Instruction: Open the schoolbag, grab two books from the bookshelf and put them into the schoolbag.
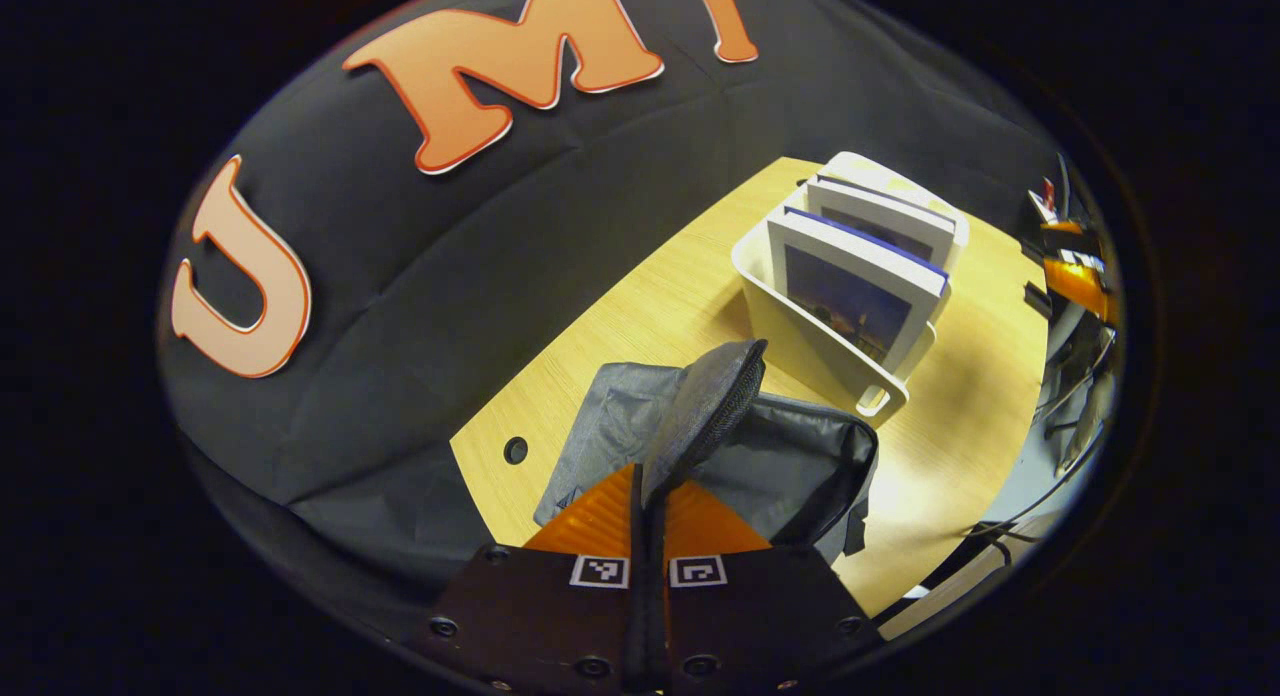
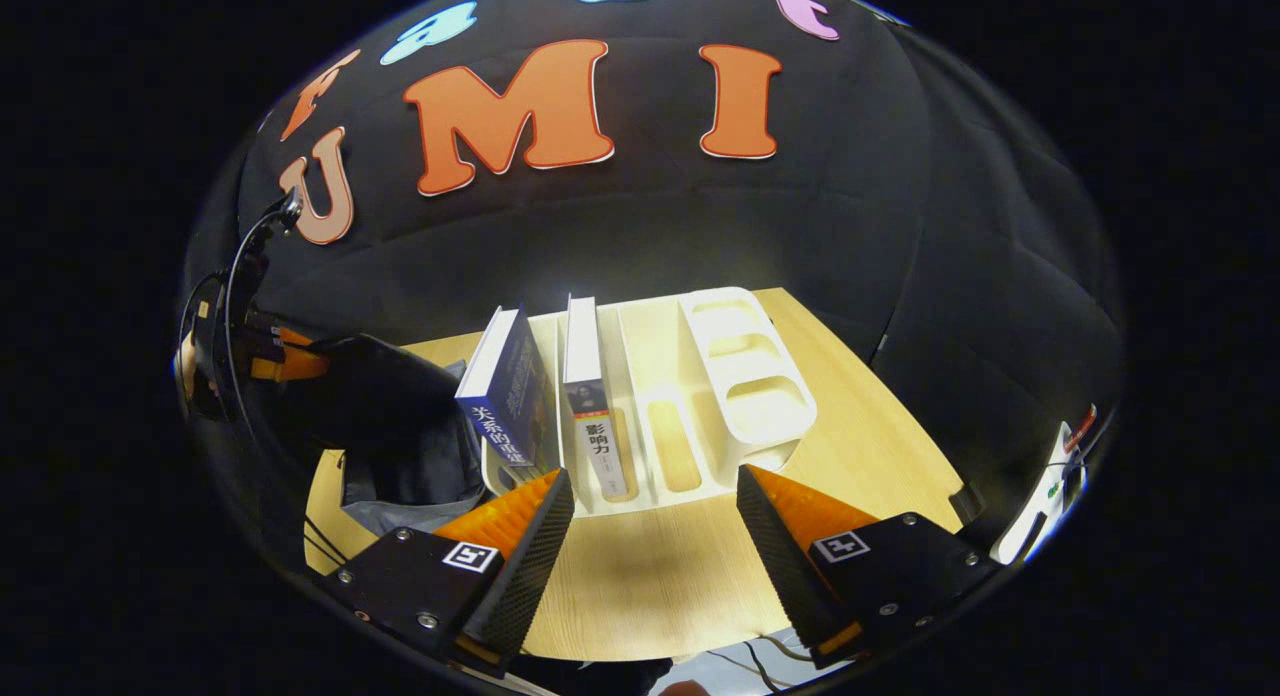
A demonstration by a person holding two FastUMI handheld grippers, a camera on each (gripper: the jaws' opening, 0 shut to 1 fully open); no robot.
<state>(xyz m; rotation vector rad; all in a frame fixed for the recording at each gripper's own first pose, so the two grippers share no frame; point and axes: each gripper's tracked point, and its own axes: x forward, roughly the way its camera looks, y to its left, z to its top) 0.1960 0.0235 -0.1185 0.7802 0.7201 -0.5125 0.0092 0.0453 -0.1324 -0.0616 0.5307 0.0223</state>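
Observation:
In the left gripper view my left gripper (image 1: 648,491) is shut on the grey zip-edged flap (image 1: 712,401) of the dark schoolbag (image 1: 800,466), holding it lifted above the bag. Beyond the bag stands the white bookshelf (image 1: 800,341) with two upright books (image 1: 860,286). In the right gripper view my right gripper (image 2: 650,531) is open, just in front of the bookshelf (image 2: 745,386). A blue book (image 2: 512,396) leans in the leftmost slot, with a white-spined book (image 2: 590,406) next to it. The schoolbag (image 2: 395,416) lies left of the shelf, and the left gripper (image 2: 285,361) shows at its top.
Everything rests on a wooden table (image 2: 650,576) with a cable hole (image 1: 515,449) near the bag. The shelf's right-hand slots (image 2: 740,346) hold nothing. Cables and equipment (image 1: 1075,276) sit past the table's right edge.

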